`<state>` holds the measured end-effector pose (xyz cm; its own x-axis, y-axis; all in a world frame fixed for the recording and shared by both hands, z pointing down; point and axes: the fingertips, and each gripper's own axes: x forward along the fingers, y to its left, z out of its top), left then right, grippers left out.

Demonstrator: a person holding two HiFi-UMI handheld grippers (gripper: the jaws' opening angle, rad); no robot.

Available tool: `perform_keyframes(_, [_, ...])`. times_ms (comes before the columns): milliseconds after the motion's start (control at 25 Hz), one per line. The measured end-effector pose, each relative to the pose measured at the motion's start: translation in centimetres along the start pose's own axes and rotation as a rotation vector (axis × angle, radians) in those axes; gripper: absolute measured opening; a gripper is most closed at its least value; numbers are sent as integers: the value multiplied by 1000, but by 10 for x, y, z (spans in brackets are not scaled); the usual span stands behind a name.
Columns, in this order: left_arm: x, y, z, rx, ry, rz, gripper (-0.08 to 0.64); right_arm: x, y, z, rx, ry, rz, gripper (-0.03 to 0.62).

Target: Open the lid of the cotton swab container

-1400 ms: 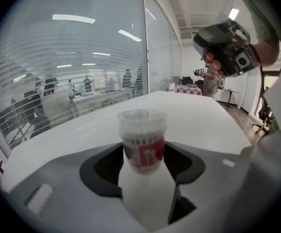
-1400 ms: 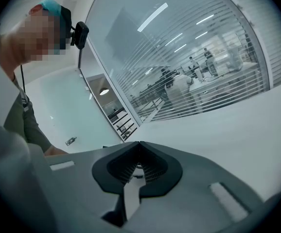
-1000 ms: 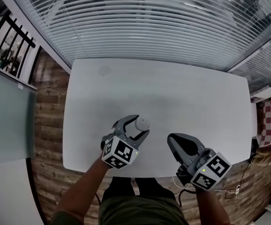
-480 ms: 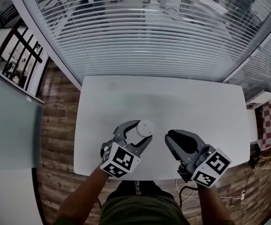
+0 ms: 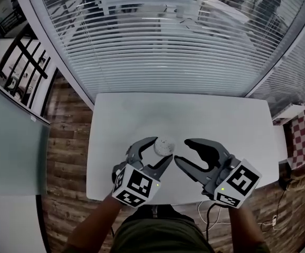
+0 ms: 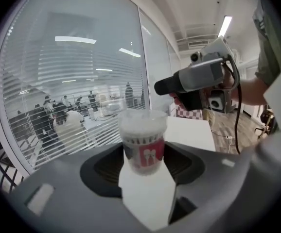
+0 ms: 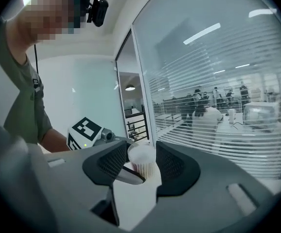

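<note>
While the cotton swab container (image 5: 163, 146) was held over the table (image 5: 226, 121), gripped by the left gripper (image 5: 161, 149), the jaws of the right gripper (image 5: 181, 152) had just been opened beside it and pressed nothing. The container was judged light, thin-walled and slippery. The lid (image 6: 143, 117) was best taken at its rim.

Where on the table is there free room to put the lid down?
The whole far half of the table, toward the blinds, is bare, and so is its right end. The near edge is crowded: the left gripper holds the container, and the right gripper, jaws just opened, has it at their mouth.
</note>
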<state>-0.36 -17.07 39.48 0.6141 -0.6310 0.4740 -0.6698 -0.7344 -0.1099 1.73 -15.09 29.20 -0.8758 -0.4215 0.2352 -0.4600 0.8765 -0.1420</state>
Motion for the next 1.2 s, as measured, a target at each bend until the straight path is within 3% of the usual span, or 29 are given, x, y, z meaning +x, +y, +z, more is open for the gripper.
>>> perform_keyframes(120, [-4, -1, 3, 7, -5, -1, 261, 9, 9, 2, -51, 51, 37, 231])
perform_keyframes(480, [-19, -11, 8, 28, -8, -16, 262, 32, 28, -2, -141, 171, 99, 294])
perform_keyframes(840, [-24, -11, -2, 39, 10, -24, 261, 54, 32, -18, -152, 264, 120, 296])
perform_keyframes(1200, [-28, -5, -9, 41, 18, -32, 262, 70, 31, -28, -104, 282, 126, 295])
